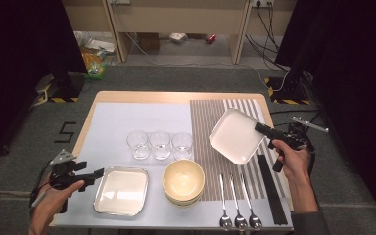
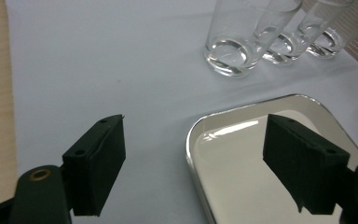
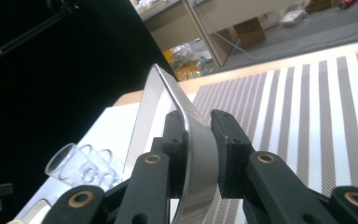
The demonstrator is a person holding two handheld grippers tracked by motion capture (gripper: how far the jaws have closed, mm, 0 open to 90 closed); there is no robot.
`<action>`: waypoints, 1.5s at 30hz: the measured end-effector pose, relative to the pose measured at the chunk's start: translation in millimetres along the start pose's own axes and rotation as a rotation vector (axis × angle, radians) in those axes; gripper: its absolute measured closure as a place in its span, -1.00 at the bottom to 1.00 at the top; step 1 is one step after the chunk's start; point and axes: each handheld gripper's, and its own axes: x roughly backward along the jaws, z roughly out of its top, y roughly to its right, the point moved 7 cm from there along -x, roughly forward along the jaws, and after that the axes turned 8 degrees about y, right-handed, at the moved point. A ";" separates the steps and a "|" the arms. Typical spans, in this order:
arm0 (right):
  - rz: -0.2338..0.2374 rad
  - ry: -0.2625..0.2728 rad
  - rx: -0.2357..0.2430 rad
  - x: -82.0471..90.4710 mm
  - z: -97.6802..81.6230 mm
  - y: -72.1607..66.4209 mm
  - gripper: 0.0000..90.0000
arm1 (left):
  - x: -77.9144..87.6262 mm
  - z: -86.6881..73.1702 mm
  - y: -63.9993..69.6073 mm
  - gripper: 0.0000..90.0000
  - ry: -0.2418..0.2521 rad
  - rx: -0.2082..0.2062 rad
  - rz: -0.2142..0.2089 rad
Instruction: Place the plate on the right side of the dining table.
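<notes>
High view: right gripper [image 1: 263, 128] jaws clamped on tilted tray [image 1: 235, 135] above striped mat [image 1: 210, 117]. Left gripper [image 1: 98, 173] jaws open beside second tray [image 1: 122, 191] on tabletop. Next: close on its rim.

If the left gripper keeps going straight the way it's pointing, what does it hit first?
Most likely the near rim of the square metal tray. The left gripper is open, its jaws straddling that rim. The glasses lie farther on; depth is hard to judge.
</notes>
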 end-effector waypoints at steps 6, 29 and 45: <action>-0.022 -0.022 -0.015 -9.7 -12.1 9.2 0.70 | 1.3 -19.8 -17.5 -0.54 -0.013 0.025 0.036; -0.105 -0.063 -0.054 -38.1 -37.7 32.3 0.70 | 0.2 -62.9 -49.9 -0.53 -0.019 0.024 0.126; -0.186 -0.117 -0.046 -43.2 -50.4 50.1 0.71 | -3.1 -68.4 -45.7 -0.60 -0.013 -0.085 0.160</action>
